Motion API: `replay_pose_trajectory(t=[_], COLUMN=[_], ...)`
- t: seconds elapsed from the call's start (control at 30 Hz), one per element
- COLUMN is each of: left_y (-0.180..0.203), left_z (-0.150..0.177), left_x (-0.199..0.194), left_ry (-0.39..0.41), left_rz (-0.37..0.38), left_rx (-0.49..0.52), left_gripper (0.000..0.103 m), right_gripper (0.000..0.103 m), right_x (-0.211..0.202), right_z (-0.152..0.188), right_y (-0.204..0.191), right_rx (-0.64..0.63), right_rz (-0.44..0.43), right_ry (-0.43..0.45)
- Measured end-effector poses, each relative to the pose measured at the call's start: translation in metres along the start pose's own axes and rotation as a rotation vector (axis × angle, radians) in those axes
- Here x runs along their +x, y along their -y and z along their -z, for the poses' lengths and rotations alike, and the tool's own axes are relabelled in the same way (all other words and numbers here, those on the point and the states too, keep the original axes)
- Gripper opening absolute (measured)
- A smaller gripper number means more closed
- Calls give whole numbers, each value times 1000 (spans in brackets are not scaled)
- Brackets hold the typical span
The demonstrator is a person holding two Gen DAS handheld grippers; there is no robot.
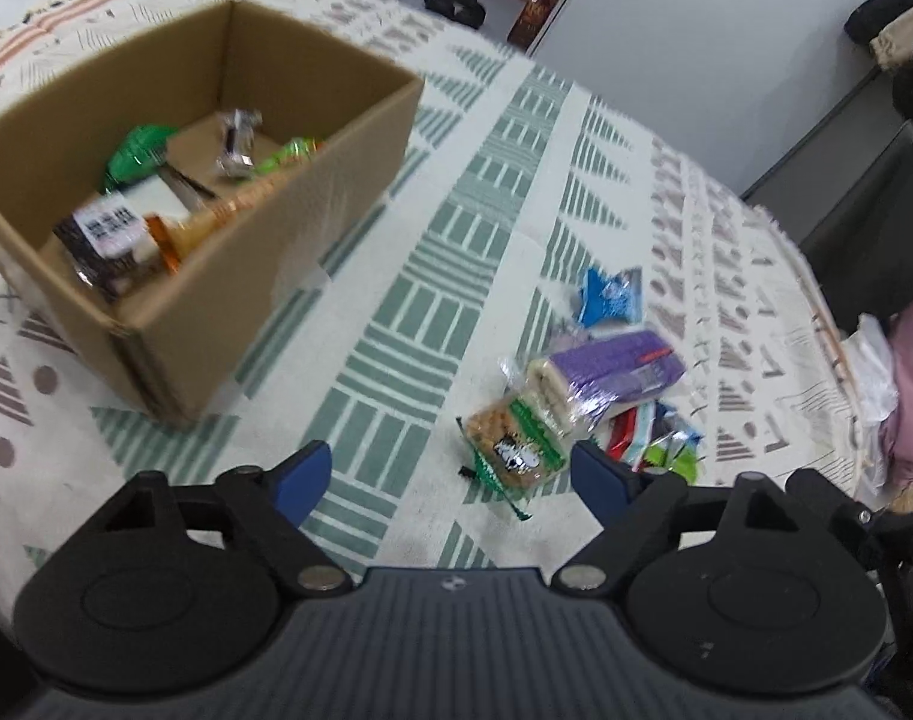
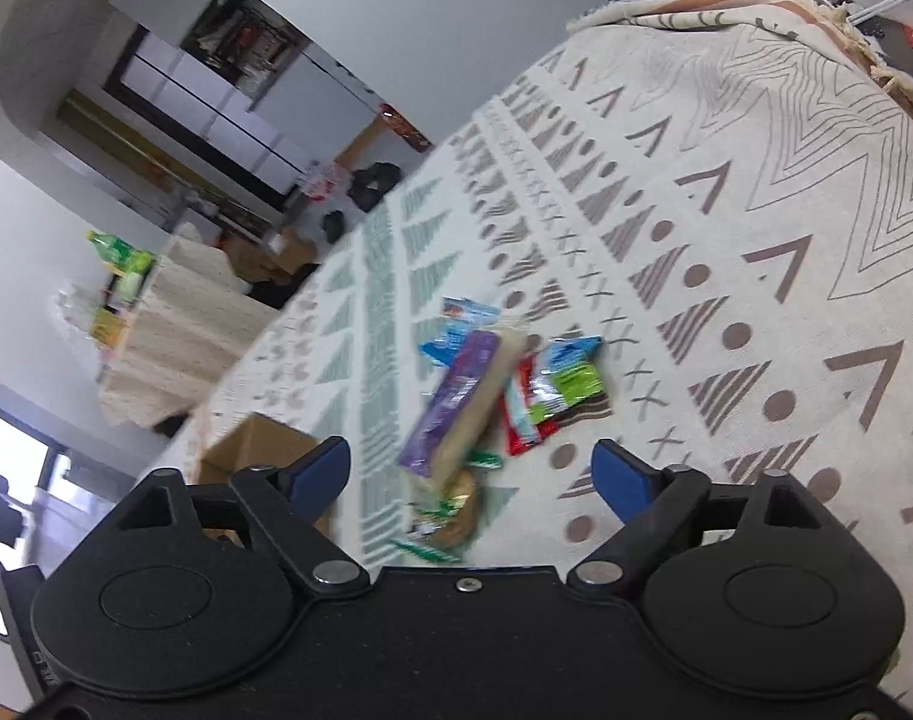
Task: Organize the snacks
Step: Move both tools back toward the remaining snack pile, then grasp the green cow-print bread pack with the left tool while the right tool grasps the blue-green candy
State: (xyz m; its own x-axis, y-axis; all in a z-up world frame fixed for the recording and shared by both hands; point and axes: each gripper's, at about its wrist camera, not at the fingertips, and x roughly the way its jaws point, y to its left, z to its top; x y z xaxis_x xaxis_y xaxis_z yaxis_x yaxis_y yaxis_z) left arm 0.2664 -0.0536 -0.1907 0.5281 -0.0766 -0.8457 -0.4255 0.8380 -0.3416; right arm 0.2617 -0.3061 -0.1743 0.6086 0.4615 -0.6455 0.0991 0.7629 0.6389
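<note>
Hovering over the loose snack pile, left gripper (image 1: 450, 483) stands open and empty, the green peanut packet (image 1: 513, 441) lying just beyond its jaws. Right gripper (image 2: 471, 474) is likewise open with nothing between its pads, aimed at the purple wafer pack (image 2: 456, 402). Cardboard box (image 1: 312, 192) sits well apart on the patterned cloth (image 1: 516, 180), already holding several packets; judged the collecting point, so the remaining heap awaits transfer

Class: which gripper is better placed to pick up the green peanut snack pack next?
Likely left: the left gripper is open with the peanut pack between its fingertips, cardboard box alongside.
</note>
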Motion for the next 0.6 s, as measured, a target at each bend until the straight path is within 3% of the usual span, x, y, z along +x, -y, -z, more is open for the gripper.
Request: replay_pose_trajectory(t=[0.43,0.6], left_y=[31,43], left_z=[-2,-3], left_x=[54,61], left_ry=[-77,-84], left_rz=[-79,-56], left_rx=[201,301], left_gripper=[85,87], right_gripper=[82,82], right_x=[32,46], right_z=[-12,-24], right_y=[21,21], right_rx=[54,42], right_rz=[86,113], right_ry=[-37,-26])
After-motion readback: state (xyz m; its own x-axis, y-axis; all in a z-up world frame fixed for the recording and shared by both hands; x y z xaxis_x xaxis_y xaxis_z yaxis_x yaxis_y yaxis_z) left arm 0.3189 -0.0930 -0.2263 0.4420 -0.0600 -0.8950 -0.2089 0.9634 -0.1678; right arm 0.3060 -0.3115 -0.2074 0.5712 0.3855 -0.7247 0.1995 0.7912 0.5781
